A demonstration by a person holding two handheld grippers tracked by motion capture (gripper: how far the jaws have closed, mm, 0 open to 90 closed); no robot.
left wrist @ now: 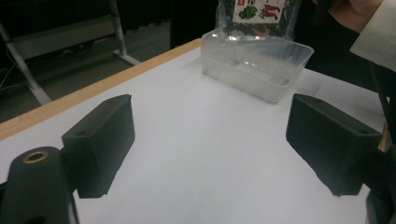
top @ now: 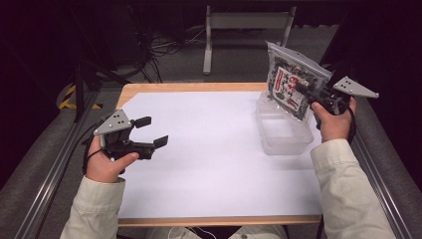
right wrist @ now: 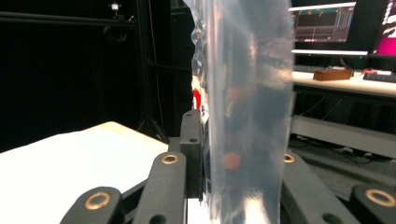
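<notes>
The bag (top: 291, 83), light, limp and slick, hangs over the tub (top: 282, 130) at the table's (top: 209, 149) far right, so I grip its flat edge. My right gripper (top: 304, 91) has its fingers clamped on it; my left gripper (top: 152, 132), near left, has its fingers wide and empty.

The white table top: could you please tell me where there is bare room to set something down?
The white sheet is bare between the open left gripper and the clear tub, through to the near edge. The far right corner is crowded: the right gripper holds the snack bag over the tub.
</notes>
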